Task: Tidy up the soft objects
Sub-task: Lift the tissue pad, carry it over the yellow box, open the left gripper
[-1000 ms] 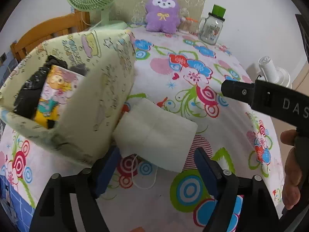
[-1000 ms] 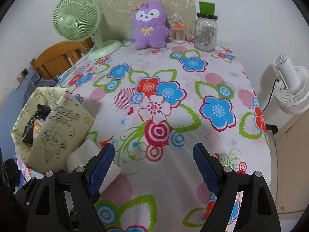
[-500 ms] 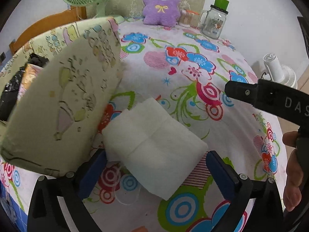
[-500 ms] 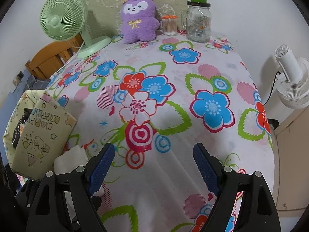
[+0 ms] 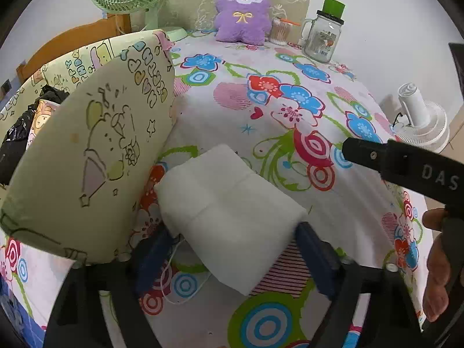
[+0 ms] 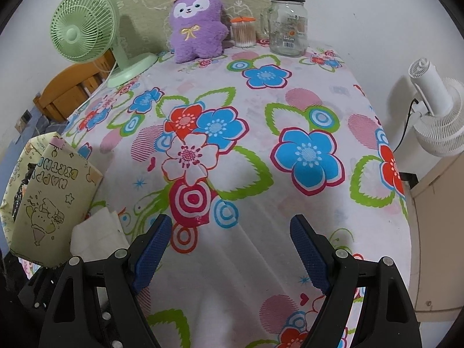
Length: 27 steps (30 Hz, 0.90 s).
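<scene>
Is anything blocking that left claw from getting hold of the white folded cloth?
Nothing visible does. The white folded cloth already lies between the left gripper's blue fingers, whose jaws are closing on it. The yellow gift bag stands just beside it, not in between.

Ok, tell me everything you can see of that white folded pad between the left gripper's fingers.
The white folded pad is a soft, thick, fleecy rectangle with fold creases across its top. It lies flat on the flowered tablecloth, its far-left corner close to the pale yellow cartoon-print bag. A thin white string loops from under its near edge. The left gripper straddles its near end, jaws closing, blue pads at both sides; firm contact is unclear.
</scene>
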Motion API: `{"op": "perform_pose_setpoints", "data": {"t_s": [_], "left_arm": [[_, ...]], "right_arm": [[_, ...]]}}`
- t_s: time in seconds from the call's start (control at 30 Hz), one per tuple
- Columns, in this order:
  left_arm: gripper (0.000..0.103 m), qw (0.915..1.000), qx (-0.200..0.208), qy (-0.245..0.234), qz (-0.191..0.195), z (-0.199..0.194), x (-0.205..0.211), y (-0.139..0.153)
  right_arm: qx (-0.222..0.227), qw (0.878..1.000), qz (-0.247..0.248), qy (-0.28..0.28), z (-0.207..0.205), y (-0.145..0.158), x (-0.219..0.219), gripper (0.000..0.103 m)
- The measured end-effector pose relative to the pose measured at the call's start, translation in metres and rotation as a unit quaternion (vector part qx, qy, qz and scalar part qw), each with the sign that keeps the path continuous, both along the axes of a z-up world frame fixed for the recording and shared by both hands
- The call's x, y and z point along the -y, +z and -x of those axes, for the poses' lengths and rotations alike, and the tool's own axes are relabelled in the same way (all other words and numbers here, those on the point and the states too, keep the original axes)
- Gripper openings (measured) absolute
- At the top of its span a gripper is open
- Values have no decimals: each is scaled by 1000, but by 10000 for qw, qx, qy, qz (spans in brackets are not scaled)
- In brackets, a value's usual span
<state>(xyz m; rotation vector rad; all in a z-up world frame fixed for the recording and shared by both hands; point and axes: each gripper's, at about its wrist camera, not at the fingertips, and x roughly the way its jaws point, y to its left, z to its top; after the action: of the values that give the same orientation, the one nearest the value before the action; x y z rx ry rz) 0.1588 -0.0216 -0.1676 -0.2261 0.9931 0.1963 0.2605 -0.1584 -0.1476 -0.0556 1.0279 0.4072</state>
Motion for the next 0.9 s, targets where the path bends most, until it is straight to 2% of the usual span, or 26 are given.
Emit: {"op": "perform_pose_setpoints", "data": {"t_s": [0.07, 0.13, 0.23, 0.4, 0.9], "left_arm": [[70, 10000, 22, -44, 60, 1, -1, 2], [58, 9999, 33, -73, 131, 1, -1, 4], [52, 9997, 82, -168, 132, 2, 0, 7], [48, 9996, 109, -213, 164, 5, 0, 9], [48, 9981, 603, -144, 38, 23, -8, 44]], "right_arm": [[-11, 10000, -5, -20, -1, -1, 0, 85], [-15, 10000, -15, -15, -2, -1, 0, 85], [-5, 10000, -31, 1, -1, -1, -1, 85], [21, 10000, -47, 6, 2, 2, -3, 85], [217, 9997, -112, 52, 17, 24, -9, 85]]}}
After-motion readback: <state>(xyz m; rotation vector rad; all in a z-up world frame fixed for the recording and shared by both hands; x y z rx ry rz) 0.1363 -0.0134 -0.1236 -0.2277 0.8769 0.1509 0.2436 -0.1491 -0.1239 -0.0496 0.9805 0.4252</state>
